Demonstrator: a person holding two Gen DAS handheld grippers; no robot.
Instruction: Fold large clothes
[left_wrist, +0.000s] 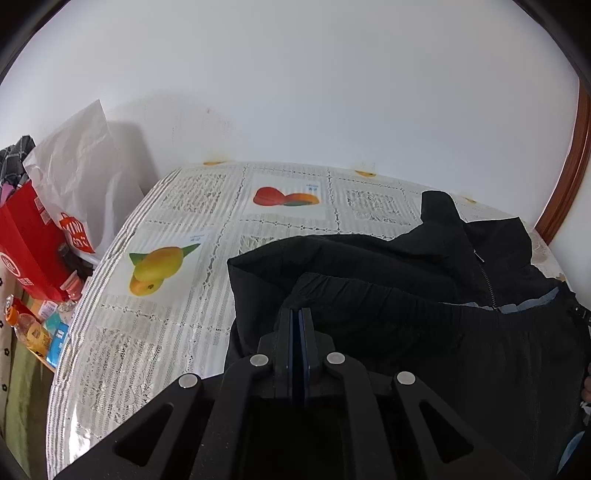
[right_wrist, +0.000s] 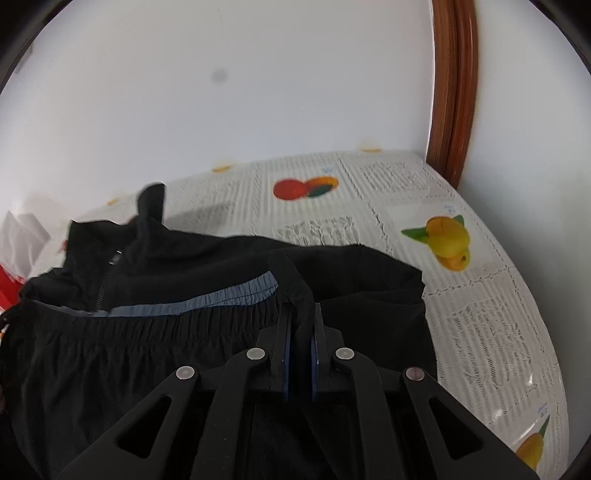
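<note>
A black zip jacket (left_wrist: 388, 266) with a grey-blue stripe lies on the table, its elastic hem toward me and its collar at the far side. My left gripper (left_wrist: 300, 314) is shut on the hem at the jacket's left corner. In the right wrist view the jacket (right_wrist: 184, 266) fills the left and centre. My right gripper (right_wrist: 300, 314) is shut on a fold of the black hem, which rises between the fingers. The stripe (right_wrist: 207, 301) shows just behind the hem.
The table carries a white lace cloth with fruit prints (left_wrist: 162, 266) under clear plastic. Red and white shopping bags (left_wrist: 55, 206) and bottles stand off its left edge. A white wall is behind, with a brown wooden frame (right_wrist: 450, 92) at the right.
</note>
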